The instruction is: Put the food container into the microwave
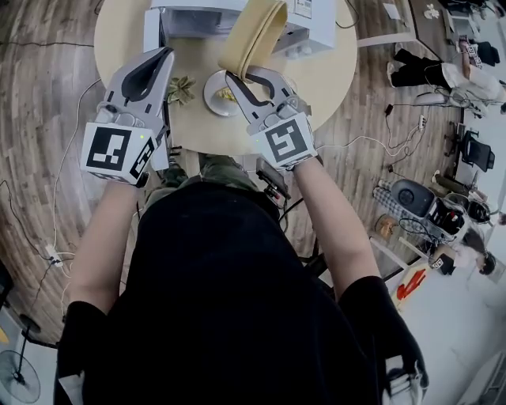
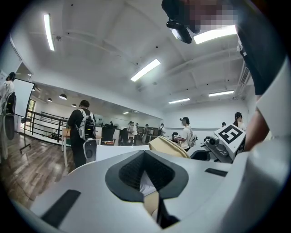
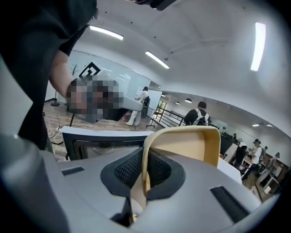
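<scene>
Food container, a pale yellow, shallow, round-cornered plastic tray (image 1: 251, 35): found clear of the round light-wood table (image 1: 320, 79), tipped on edge, just in front of the white box-shaped microwave (image 1: 308, 24) and not yet inside. Logged the right gripper (image 1: 247, 79) clenched on one thin side wall of it. Saw that wall, in the right gripper view, sandwiched between the dark ribbed pads (image 3: 127, 170), with the tray's open face apparently empty. Logged the left gripper (image 1: 162, 57) carrying nothing, jaws closed together, over the table near a small grey plate (image 1: 209, 91) of yellow food. Judged the tray light, fairly stiff, thin-walled and smooth, so prone to swivel or slip in a single-wall pinch. Judged it best taken mid-wall, deep in the pads, and levelled before entry. Did not judge it fragile. Could not resolve the microwave door's position from these views. Read no writing anywhere. Noted only black-and-white square markers (image 1: 285, 141) on the gripper cubes and a small label (image 1: 303, 8) on the microwave, too blurred to read.
</scene>
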`<action>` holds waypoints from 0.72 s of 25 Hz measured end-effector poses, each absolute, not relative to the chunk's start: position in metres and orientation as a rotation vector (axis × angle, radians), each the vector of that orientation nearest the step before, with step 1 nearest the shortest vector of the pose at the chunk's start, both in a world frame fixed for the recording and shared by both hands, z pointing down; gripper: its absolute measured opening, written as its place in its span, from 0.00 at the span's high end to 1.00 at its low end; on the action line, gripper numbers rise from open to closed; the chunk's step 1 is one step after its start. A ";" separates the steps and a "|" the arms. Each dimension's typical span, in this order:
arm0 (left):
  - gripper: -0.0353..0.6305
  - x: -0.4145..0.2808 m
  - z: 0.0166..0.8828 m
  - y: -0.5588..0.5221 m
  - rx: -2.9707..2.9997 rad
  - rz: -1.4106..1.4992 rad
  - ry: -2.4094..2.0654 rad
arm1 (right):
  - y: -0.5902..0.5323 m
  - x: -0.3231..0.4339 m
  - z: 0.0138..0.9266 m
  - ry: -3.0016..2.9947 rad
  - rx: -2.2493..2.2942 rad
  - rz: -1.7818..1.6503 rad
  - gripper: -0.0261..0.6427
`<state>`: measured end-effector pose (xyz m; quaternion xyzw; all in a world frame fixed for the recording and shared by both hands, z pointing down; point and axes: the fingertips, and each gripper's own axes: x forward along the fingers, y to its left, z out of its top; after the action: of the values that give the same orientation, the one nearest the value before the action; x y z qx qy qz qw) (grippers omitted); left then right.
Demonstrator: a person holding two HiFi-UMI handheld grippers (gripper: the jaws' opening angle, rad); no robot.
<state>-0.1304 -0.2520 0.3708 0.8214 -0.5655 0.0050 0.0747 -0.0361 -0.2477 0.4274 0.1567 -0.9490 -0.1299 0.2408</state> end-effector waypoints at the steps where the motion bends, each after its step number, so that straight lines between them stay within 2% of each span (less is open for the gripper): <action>1: 0.92 -0.130 0.373 -0.252 2.460 0.016 -1.696 | -0.244 -0.037 0.433 -2.589 0.384 -0.351 0.92; 18: 0.92 -0.129 0.388 -0.250 2.388 0.042 -1.737 | -0.213 -0.039 0.520 -2.335 -0.196 -0.268 0.92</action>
<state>-0.1288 -0.2500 0.3880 0.8050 -0.5856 0.0142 0.0939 -0.0389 -0.2125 0.5202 -0.0768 -0.9152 -0.1049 0.3815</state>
